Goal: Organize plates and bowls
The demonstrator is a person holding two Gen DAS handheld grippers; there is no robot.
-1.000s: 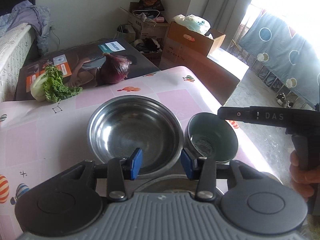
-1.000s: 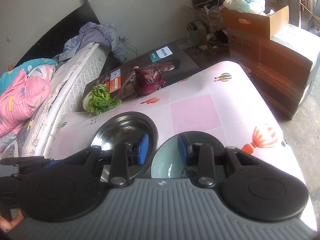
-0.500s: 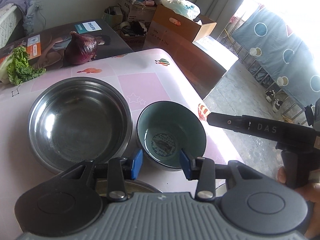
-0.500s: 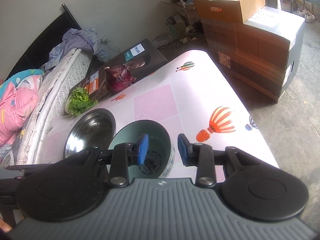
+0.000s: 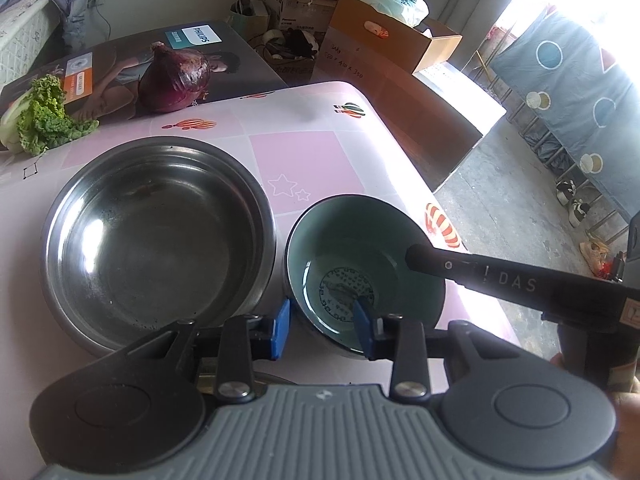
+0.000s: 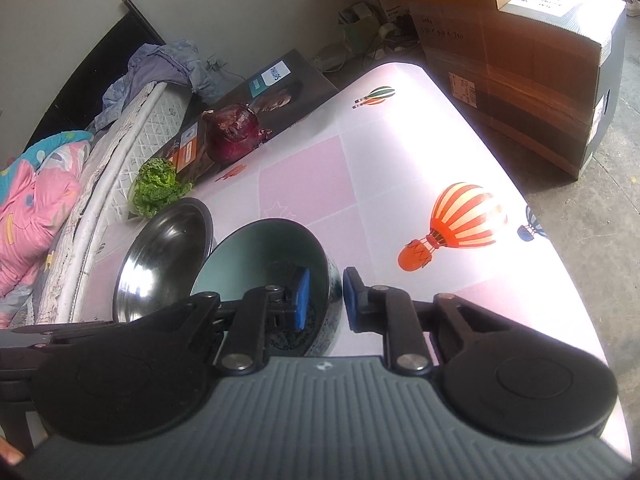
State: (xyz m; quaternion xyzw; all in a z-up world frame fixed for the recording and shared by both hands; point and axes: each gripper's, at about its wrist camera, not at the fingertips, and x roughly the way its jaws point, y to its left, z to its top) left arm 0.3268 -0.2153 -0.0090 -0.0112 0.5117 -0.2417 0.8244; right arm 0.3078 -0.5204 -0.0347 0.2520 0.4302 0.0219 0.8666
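A teal ceramic bowl [image 5: 352,240] stands on the pink tablecloth, touching a larger steel bowl [image 5: 160,240] on its left. My left gripper [image 5: 320,330] straddles the teal bowl's near-left rim, one blue pad outside and one inside. Its jaws are closing, with a gap still showing at the pads. My right gripper [image 6: 326,300] has its jaws closing tight on the teal bowl's [image 6: 260,256] right wall, one pad on each side. Its black finger [image 5: 440,262] reaches over the rim in the left wrist view. The steel bowl [image 6: 164,252] lies just beyond.
A purple onion [image 5: 176,80] and a lettuce [image 5: 44,120] sit at the table's far side by a printed box [image 5: 120,52]. Another metal rim [image 5: 256,380] shows under the left gripper. Cardboard boxes [image 6: 520,80] stand past the table's right edge. A bed [image 6: 48,200] lies left.
Both grippers came down onto the teal bowl. The left one swung from the steel bowl over to it and narrowed. The right jaws narrowed onto the bowl's wall.
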